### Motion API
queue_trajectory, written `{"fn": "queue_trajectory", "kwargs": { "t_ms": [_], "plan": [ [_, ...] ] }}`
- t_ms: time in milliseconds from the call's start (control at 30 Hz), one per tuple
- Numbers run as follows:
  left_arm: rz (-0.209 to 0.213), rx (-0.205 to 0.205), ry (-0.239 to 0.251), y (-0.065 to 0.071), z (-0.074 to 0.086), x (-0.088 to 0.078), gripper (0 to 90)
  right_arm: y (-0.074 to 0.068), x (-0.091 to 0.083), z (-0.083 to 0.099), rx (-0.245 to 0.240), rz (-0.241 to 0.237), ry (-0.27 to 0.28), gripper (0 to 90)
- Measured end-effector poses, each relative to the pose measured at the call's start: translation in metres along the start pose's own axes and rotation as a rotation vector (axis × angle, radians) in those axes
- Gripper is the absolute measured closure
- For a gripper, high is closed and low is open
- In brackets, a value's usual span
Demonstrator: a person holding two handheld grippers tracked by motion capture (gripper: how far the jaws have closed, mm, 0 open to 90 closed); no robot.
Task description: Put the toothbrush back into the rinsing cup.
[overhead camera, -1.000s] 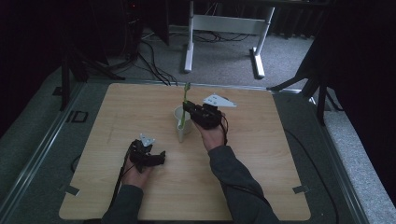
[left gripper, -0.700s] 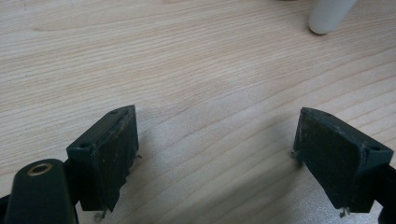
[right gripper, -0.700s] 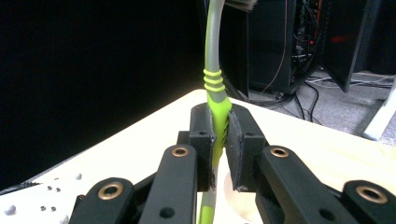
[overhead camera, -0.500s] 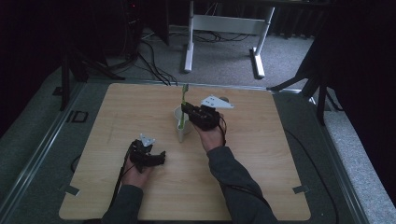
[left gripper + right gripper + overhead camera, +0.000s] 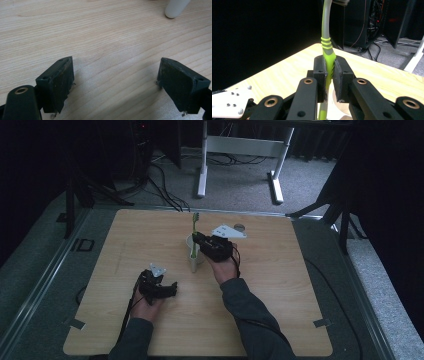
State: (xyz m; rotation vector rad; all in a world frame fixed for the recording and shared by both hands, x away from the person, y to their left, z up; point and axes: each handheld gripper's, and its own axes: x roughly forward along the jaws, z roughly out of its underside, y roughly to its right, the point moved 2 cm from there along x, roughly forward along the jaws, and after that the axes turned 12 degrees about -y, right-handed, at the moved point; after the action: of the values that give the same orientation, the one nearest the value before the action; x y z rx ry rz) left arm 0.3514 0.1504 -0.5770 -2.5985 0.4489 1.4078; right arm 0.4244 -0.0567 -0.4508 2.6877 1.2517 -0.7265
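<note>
My right gripper (image 5: 330,75) is clenched on the green toothbrush (image 5: 327,47), its jaws pinching the handle just below the ribbed grip. In the high view that toothbrush (image 5: 194,232) stands upright at centre frame, its lower end inside the white cup (image 5: 194,260), with my right hand (image 5: 223,265) reaching forward just right of the cup. My left gripper (image 5: 116,82) is released, jaws spread wide with bare wooden table (image 5: 100,32) between them. It rests low at the lower left of the high view (image 5: 167,287). Its own view catches the cup's base (image 5: 175,8) at upper right.
</note>
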Motion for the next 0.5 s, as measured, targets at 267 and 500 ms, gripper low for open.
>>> {"fn": "queue_trajectory", "kwargs": {
  "t_ms": [267,500],
  "plan": [
    [-0.001,0.001,0.000,0.000,0.000,0.000,14.6,-0.001,0.002,0.007,-0.005,0.007,-0.016,80.9],
    [0.000,-0.001,0.002,0.000,0.000,0.000,14.6,-0.003,0.005,0.011,-0.017,0.010,-0.025,80.8]
  ]
}}
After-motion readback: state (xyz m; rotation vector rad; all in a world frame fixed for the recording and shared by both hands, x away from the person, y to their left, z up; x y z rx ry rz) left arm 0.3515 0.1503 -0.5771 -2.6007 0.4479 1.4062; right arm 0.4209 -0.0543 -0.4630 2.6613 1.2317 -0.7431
